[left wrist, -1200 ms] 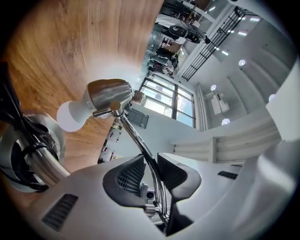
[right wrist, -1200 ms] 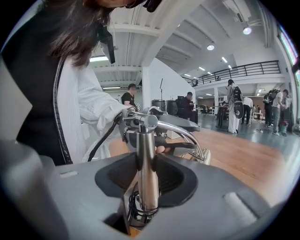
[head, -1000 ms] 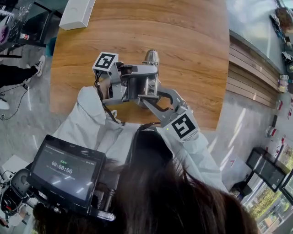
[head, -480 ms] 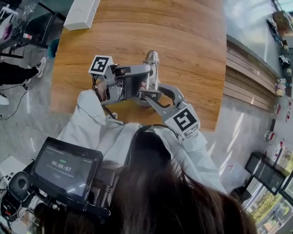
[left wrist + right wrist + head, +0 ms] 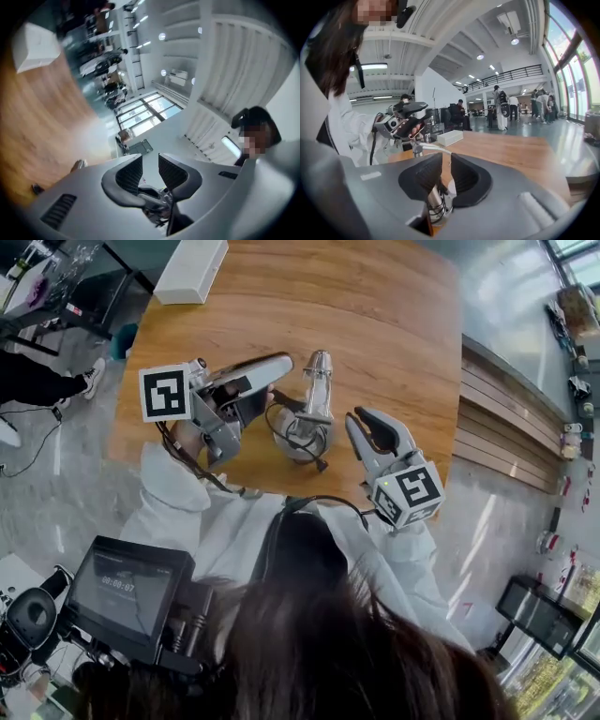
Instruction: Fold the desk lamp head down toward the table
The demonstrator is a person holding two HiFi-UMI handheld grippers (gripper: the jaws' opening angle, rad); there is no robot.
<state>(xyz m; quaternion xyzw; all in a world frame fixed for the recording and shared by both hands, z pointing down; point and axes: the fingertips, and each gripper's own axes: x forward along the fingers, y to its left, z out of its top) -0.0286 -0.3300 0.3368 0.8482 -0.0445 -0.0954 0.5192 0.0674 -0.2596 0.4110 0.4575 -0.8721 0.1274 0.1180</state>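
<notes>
The right gripper (image 5: pixel 446 157) is nearest us, over the near edge of the wooden table (image 5: pixel 375 324). It sits to the right of the desk lamp (image 5: pixel 317 395) and apart from it. Its jaws are closing and stand only a narrow slit apart, and the pads press on nothing. Low behind them we see a spring-wound chrome piece (image 5: pixel 433 201), and we cannot tell what it belongs to.

The left gripper (image 5: pixel 150 159) is a little farther off, on the lamp's left, above the table and rolled onto its side. Its jaws are closing too but keep a moderate gap. Between them we see only the room beyond.

The lamp stands between the two grippers, touching neither, on its round chrome base (image 5: pixel 302 442) close to the table's near edge. Its long axis runs from that base away from us, with the chrome head (image 5: pixel 319 362) at the far end. From this steep head view we cannot tell whether it stands upright or leans.

A second ago both grippers crowded onto the lamp and hid its stem and base. Now they have drawn off to either side and the lamp is exposed.

A white box (image 5: pixel 190 270) lies at the table's far left corner.
</notes>
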